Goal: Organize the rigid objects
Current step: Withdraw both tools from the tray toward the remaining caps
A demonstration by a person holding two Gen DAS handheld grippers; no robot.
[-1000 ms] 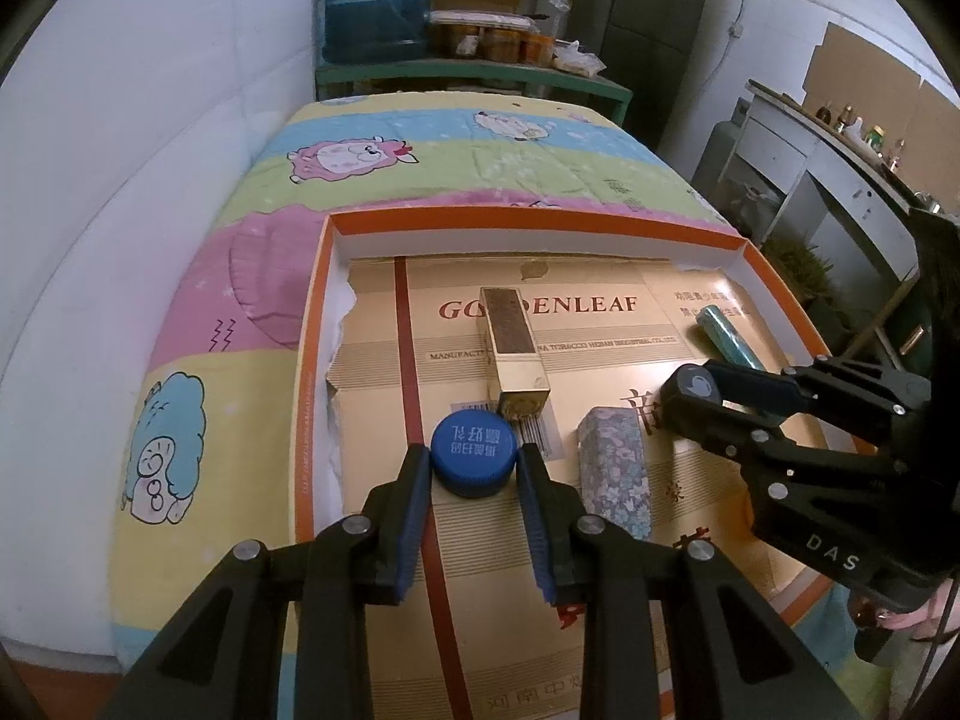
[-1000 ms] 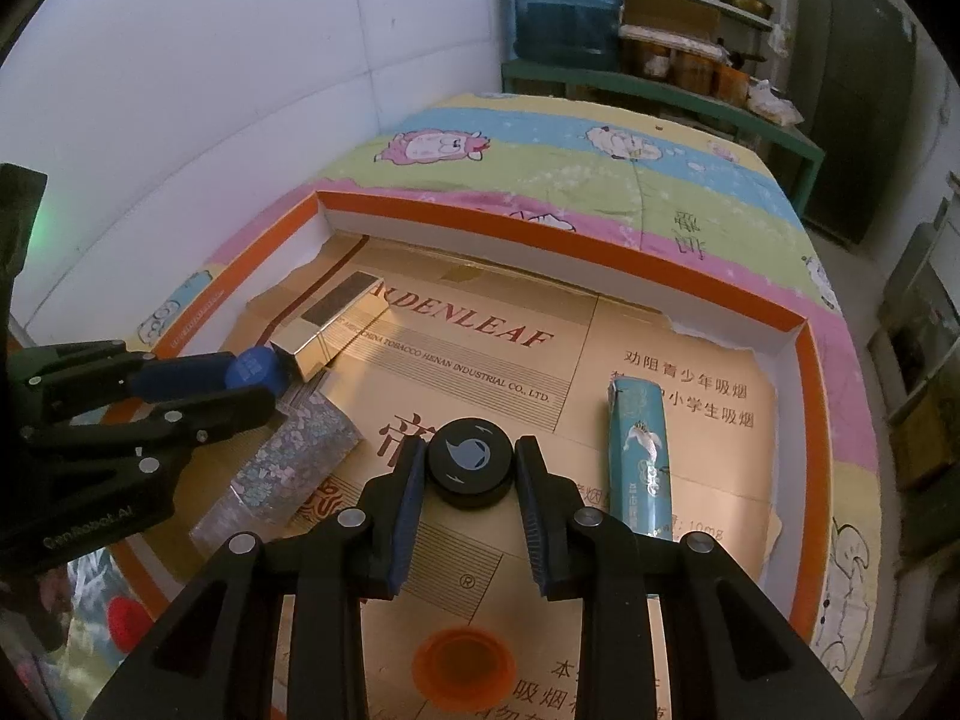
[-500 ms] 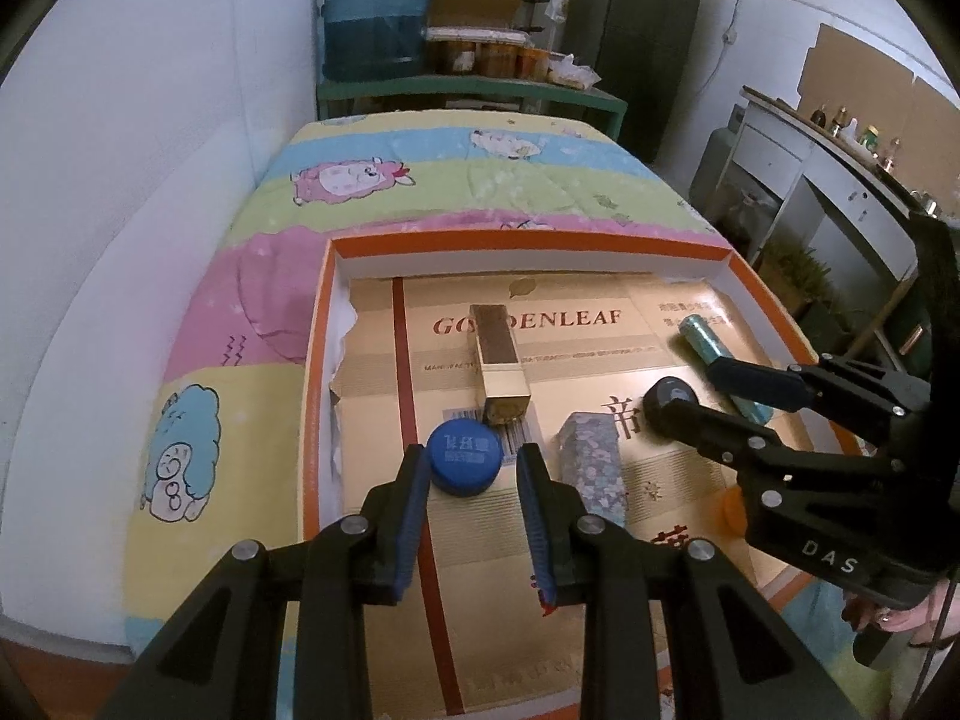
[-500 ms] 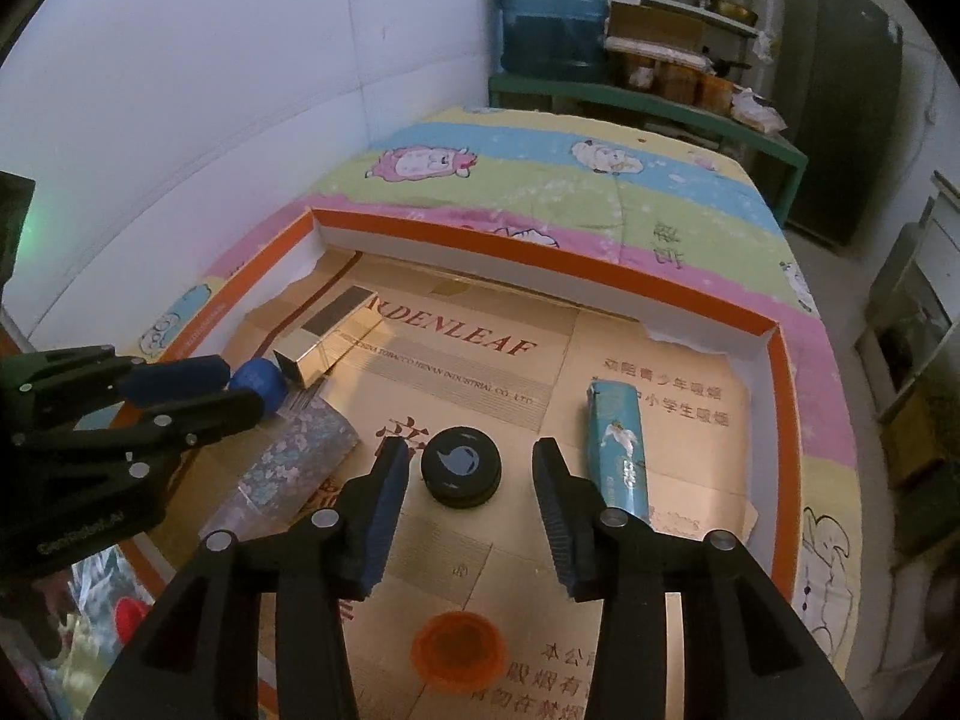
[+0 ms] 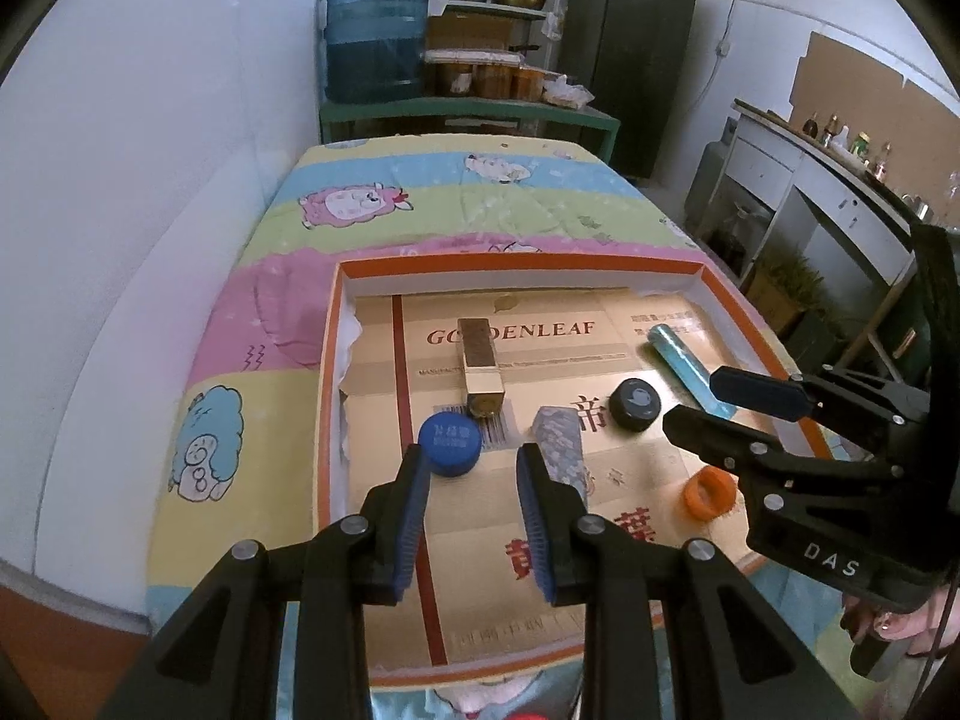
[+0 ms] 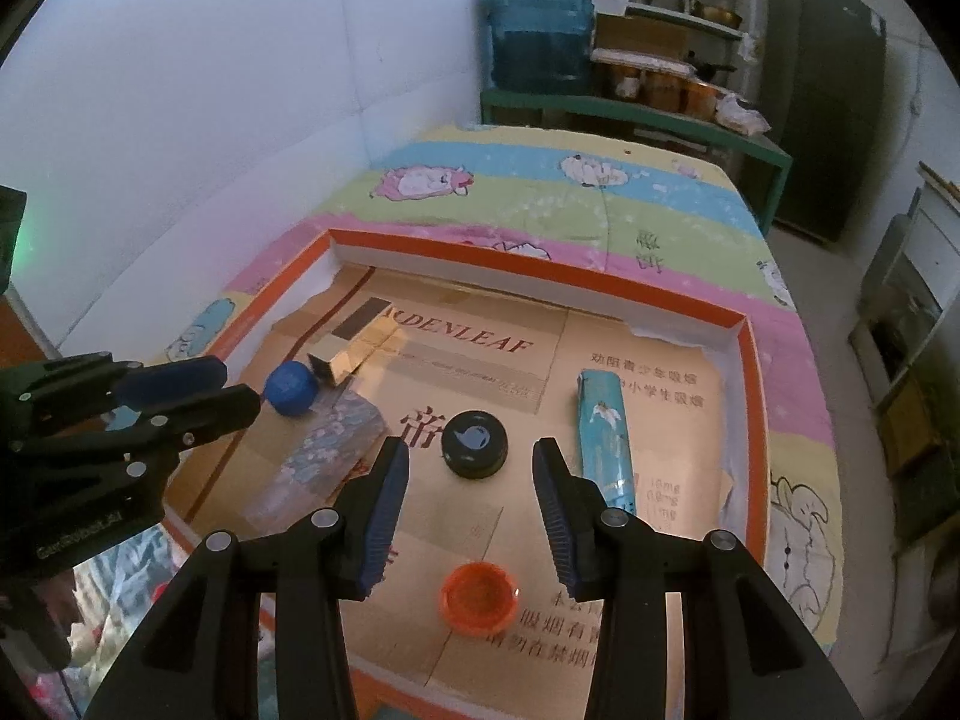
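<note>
A shallow orange-rimmed tray lined with cardboard lies on a bed. On the cardboard lie a blue cap, a black cap, an orange cap, a gold box, a floral box and a teal box. My left gripper hangs open above and just short of the blue cap. My right gripper is open above the black cap, clear of it.
The bed's cartoon quilt stretches beyond the tray. A white wall runs along the left. A green shelf with a water jug stands at the back, a cabinet at right. A hand holds the right gripper.
The right jaws have opened off the black cap, which stays on the cardboard. Both grippers have risen and drawn back, so the blue cap now lies beyond the left fingertips.
</note>
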